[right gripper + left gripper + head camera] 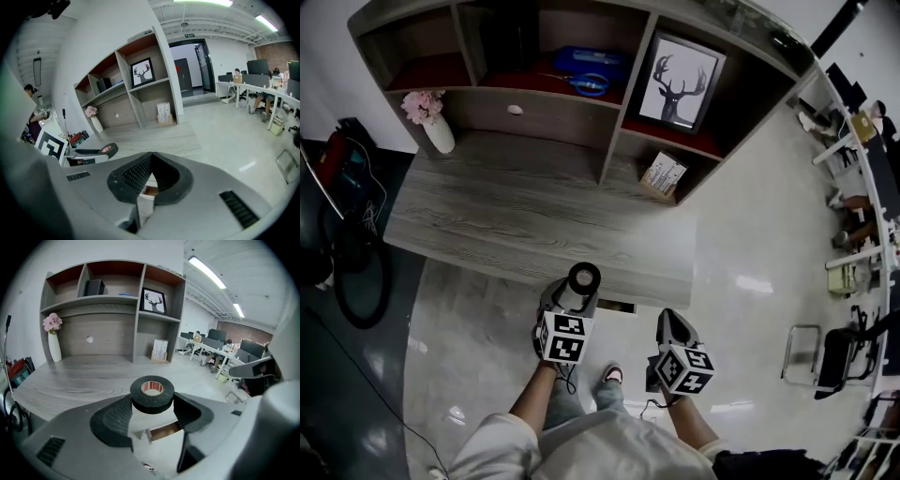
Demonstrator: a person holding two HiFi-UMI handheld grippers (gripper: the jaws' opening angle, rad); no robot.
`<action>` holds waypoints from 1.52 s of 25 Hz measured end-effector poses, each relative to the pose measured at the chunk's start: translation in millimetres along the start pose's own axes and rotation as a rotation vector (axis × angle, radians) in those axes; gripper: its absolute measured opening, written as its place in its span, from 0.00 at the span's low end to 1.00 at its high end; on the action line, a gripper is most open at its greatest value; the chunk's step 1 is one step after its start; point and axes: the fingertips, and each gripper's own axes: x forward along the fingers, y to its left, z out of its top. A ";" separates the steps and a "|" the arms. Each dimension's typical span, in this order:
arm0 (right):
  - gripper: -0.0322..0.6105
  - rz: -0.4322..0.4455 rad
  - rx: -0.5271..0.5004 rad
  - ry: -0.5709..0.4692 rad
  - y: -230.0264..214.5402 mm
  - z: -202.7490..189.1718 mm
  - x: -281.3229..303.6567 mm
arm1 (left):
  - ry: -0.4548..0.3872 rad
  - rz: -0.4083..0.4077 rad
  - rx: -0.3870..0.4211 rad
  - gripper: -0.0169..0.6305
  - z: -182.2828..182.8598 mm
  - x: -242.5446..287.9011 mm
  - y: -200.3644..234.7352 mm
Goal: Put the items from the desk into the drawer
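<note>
A black roll of tape [152, 394] with a red-and-white core sits pinched between the pads of my left gripper [151, 409]. In the head view that roll of tape [584, 276] hangs just in front of the desk's front edge, held by the left gripper [575, 296]. Below it the drawer [619, 307] under the grey wooden desk [516, 220] stands a little open, its brown inside showing [163, 431]. My right gripper [674, 324] hovers to the right of the left one, its jaws shut with nothing between them [149, 159].
On the desk stand a white vase with pink flowers [433, 122] at the back left and a small box [664, 173] in the lower right shelf. The hutch holds a deer picture [679, 82] and blue items [586, 67]. Office desks and chairs [853, 216] lie to the right.
</note>
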 end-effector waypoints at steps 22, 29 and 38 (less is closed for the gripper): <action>0.05 -0.037 0.070 -0.047 -69.3 -23.5 -64.6 | 0.058 -0.087 0.093 0.47 -27.4 -28.4 -124.2; 0.05 -0.042 0.082 -0.019 -92.1 -50.0 -69.3 | 0.094 -0.094 0.078 0.47 -60.4 -23.8 -150.9; 0.05 -0.031 0.087 0.039 -115.1 -103.9 -40.8 | 0.145 -0.097 0.053 0.47 -107.3 -1.3 -166.1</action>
